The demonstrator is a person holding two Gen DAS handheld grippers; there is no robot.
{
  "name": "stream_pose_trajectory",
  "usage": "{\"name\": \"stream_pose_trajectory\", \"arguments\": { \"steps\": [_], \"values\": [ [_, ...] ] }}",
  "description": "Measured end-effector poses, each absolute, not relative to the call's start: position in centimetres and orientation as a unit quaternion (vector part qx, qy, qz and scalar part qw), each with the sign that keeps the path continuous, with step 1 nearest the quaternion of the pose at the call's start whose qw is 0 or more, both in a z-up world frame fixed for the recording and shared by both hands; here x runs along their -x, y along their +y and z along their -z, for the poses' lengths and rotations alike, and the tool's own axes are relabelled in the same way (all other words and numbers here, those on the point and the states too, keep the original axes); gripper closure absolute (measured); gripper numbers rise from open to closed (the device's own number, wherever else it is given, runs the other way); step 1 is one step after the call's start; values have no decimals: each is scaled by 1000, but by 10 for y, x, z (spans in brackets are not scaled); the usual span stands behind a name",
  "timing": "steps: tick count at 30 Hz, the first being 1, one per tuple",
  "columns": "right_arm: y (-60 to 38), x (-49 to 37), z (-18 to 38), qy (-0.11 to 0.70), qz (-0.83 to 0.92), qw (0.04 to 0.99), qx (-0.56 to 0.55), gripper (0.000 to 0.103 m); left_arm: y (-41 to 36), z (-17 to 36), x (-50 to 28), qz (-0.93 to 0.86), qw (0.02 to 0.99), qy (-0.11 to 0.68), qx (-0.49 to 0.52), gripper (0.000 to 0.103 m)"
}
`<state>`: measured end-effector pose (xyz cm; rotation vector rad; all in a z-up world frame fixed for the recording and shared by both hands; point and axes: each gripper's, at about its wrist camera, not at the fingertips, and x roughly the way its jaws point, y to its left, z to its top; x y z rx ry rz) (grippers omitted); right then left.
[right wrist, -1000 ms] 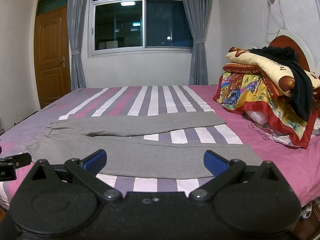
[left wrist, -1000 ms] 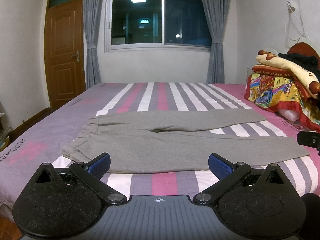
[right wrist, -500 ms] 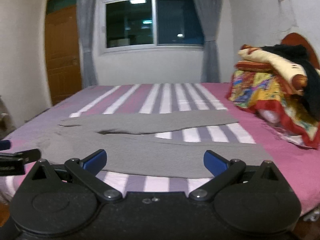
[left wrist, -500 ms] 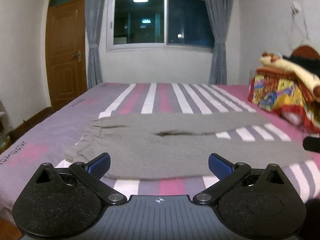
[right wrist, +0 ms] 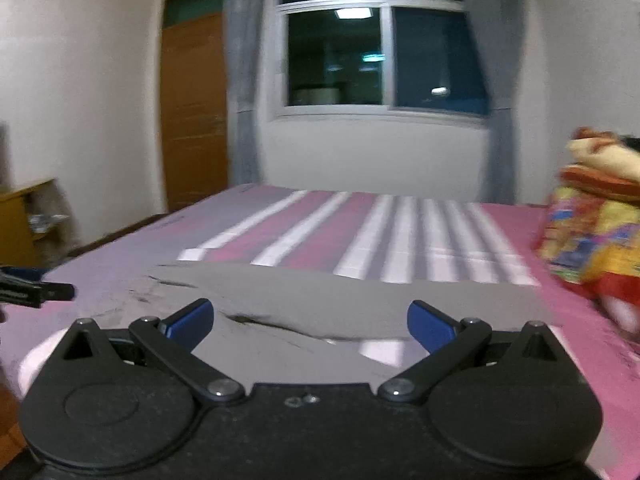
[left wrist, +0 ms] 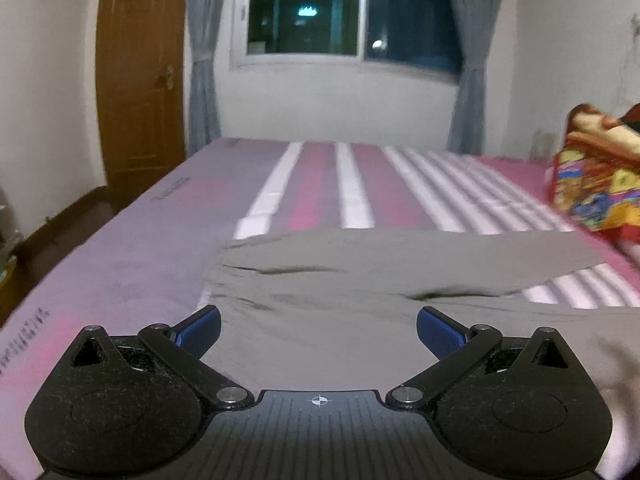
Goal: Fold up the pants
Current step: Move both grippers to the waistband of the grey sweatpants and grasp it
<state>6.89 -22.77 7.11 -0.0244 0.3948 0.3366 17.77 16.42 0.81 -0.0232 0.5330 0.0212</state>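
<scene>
A: How do the pants (left wrist: 352, 304) look?

B: Grey, soft cloth, spread flat across the near half of the bed (left wrist: 132, 256). The waist end lies to the left, with a few dark creases near it. The two legs run off to the right and part into a narrow V, with striped sheet showing in the gap.

A: Any label or print on them?

B: None I can make out. There is dark lettering on the sheet by the bed's left edge, but it is too blurred to read.

A: And the tongs?

B: The left gripper (left wrist: 319, 330) is spread wide, its blue pads over the waist part of the pants, holding nothing. The right gripper (right wrist: 310, 320) is spread wide too, above the crotch fold, also empty. Whether either touches the cloth, I cannot tell.

A: Beyond the bed?

B: A bright patterned quilt (right wrist: 592, 216) heaped at the right, a dark window (right wrist: 376, 56) with grey curtains, a brown door (left wrist: 140, 80) at the left.
</scene>
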Motion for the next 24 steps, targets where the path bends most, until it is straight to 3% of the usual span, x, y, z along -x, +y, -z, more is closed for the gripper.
{"name": "stream_pose_trajectory", "arguments": {
  "steps": [3,4,6,7,8,13,19,24],
  "values": [
    [-220,-120,-65,205,-199,958,20,1,196,-1,-229,-17,962,273,-1,0],
    [-217,-136,-63,207,-204,956,25,3,205,4,-247,-9,960,279,-5,8],
    [-208,-174,-56,217,-222,950,32,20,219,13,-283,-15,954,299,-14,35],
    [-203,-197,-51,225,-228,946,38,41,225,18,-298,-13,952,304,-19,36],
    [-198,-215,-47,232,-234,943,42,45,231,23,-316,-12,951,309,-25,36],
    [-180,-298,-14,261,-260,928,52,36,255,58,-397,12,940,339,-33,25],
    [-166,-380,35,311,-315,892,98,45,274,95,-474,61,929,364,-29,25],
    [-170,-425,63,334,-339,872,112,46,274,125,-524,91,913,396,-33,25]
  ]
}}
